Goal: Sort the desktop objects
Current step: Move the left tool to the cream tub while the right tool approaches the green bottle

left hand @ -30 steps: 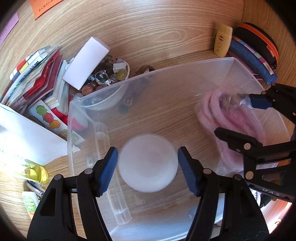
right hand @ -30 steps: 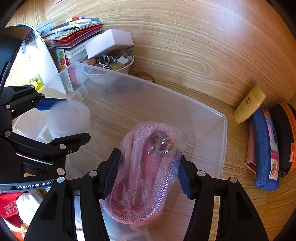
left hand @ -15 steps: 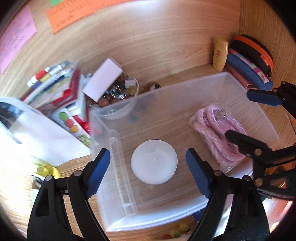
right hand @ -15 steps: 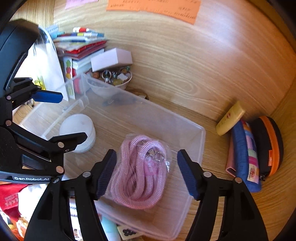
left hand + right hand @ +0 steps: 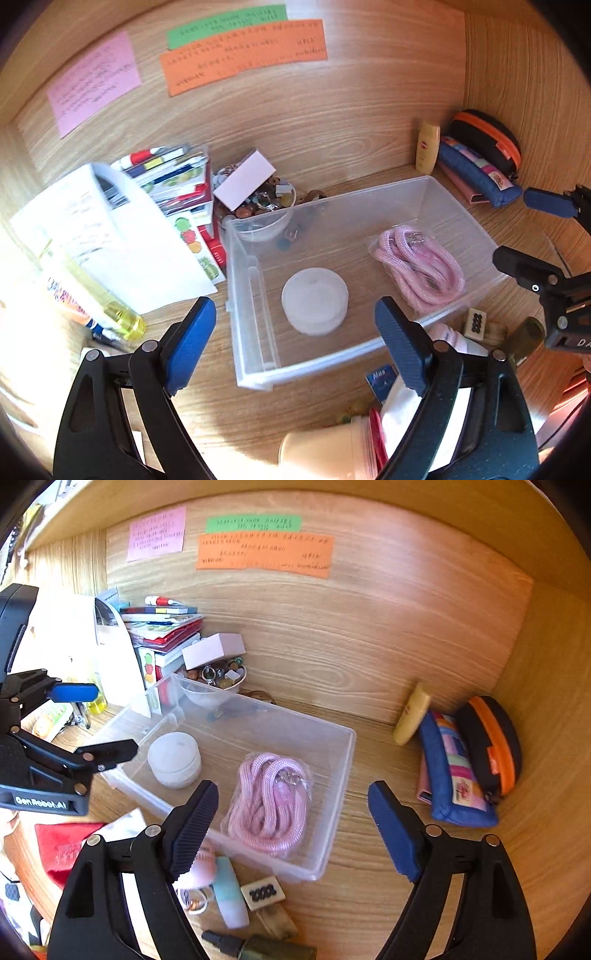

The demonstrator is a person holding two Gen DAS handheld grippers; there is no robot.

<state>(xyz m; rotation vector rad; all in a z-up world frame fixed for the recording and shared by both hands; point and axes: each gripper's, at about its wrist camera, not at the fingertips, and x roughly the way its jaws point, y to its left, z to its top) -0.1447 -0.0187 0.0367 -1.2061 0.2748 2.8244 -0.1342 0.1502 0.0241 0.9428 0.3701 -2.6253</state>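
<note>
- A wooden bench (image 5: 388, 886) set in a wood-panelled alcove carries the clutter; 3 coloured paper notes (image 5: 264, 550) hang on the back panel.
- The clear plastic bin (image 5: 332, 797), the landmark here, sits mid-bench. Behind its far left corner stand a stack of books (image 5: 162, 627) and a bowl of trinkets (image 5: 216, 679); well to its right lie pouches and a yellow tube (image 5: 412, 714).
- Inside the bin, the bagged pink rope (image 5: 266, 801) lies toward its right end and the round white container (image 5: 175, 758) toward its left.
- The left hand-held gripper (image 5: 295, 347) hangs above the bin's near wall, jaws wide and empty, having just been opening; nothing sits between them.
- The right hand-held gripper (image 5: 291, 834) likewise has just been opening and holds nothing.
- Both drops look finished. The next pick is probably the loose bits in front of the bin: the pale tube (image 5: 231, 895) and the mahjong tile (image 5: 263, 892). Approach low and keep the jaws clear of the bin's rim.
</note>
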